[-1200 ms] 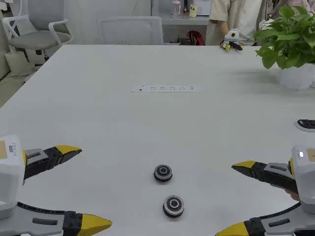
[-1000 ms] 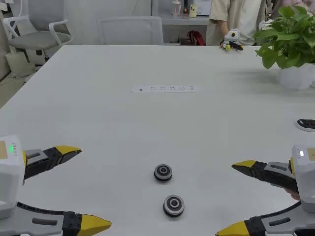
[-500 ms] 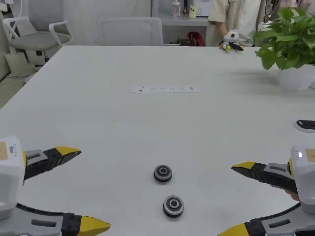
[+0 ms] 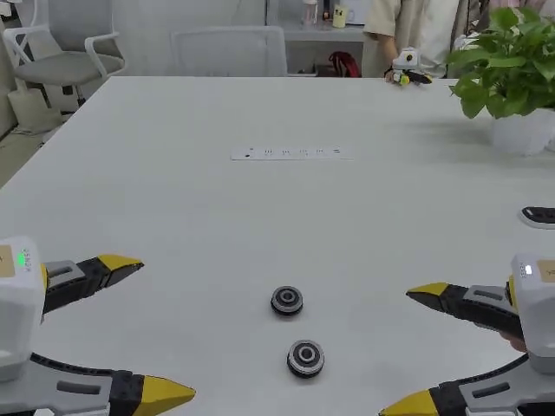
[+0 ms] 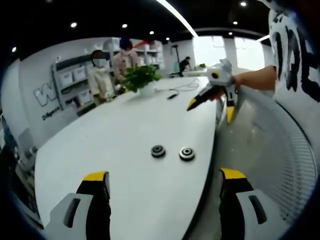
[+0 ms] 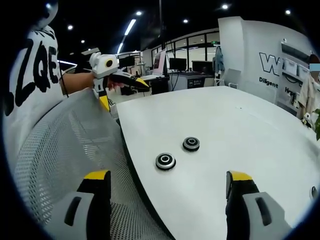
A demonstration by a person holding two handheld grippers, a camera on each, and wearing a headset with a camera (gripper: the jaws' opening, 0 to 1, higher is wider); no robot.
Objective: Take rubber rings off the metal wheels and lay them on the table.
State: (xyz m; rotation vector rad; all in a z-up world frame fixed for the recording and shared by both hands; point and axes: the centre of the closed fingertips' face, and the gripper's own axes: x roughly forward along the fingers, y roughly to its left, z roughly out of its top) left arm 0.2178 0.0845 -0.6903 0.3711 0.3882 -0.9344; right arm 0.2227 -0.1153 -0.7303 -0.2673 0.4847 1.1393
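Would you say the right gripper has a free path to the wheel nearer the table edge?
Probably yes: the right gripper is open, with bare table between it and the nearer wheel; the other wheel sits apart, farther back.

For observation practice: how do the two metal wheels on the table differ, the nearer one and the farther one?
Place: the near wheel lies closer to the table edge; the far wheel sits farther in, slightly left in the head view. Look: the near wheel shows a brighter band in the right gripper view; the far wheel looks darker. Shared: both lie flat, hub up, apart.
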